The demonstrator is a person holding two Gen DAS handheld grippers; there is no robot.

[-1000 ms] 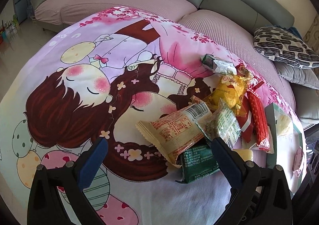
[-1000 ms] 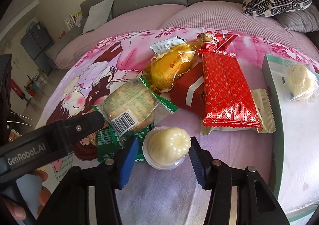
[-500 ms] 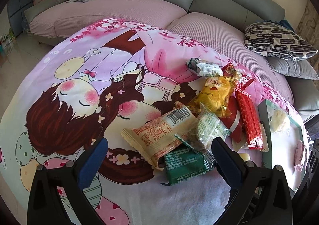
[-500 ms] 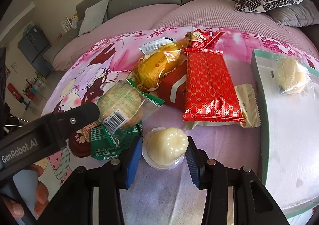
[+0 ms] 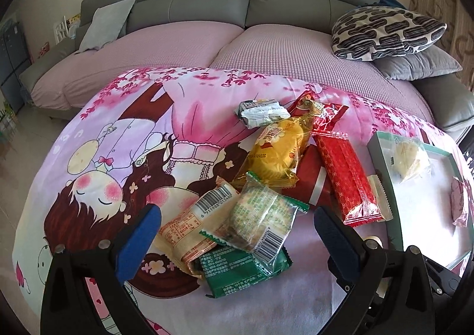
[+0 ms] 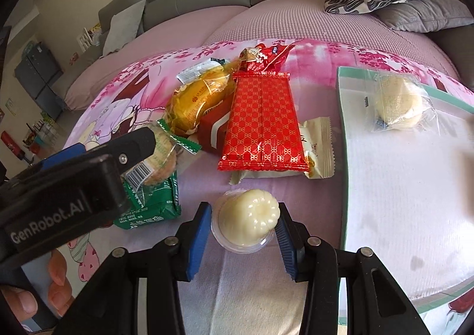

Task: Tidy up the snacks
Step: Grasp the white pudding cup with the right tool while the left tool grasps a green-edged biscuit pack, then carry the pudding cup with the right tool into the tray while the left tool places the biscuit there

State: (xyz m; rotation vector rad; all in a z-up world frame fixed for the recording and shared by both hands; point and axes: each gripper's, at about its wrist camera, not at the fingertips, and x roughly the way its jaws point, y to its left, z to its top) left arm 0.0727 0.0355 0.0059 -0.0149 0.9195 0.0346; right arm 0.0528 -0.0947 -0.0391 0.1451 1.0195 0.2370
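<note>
My right gripper is shut on a pale jelly cup, with both blue pads against its sides just above the cloth. My left gripper stands wide open over the snack pile. Between its fingers are a clear green-edged cake packet, a beige barcode packet and a dark green packet. Further back lie a yellow packet, a long red patterned packet and a white packet. The green-rimmed white tray on the right holds a wrapped pale pastry.
The snacks lie on a pink cartoon cloth over a purple-covered sofa seat. A patterned cushion and a grey one sit at the back right. In the right wrist view, a person's hand grips the left tool at the bottom left.
The left gripper has swung right and rolled, bringing the snack pile between its open fingers. The right pads have closed onto the jelly cup and carried it slightly toward the tray.
</note>
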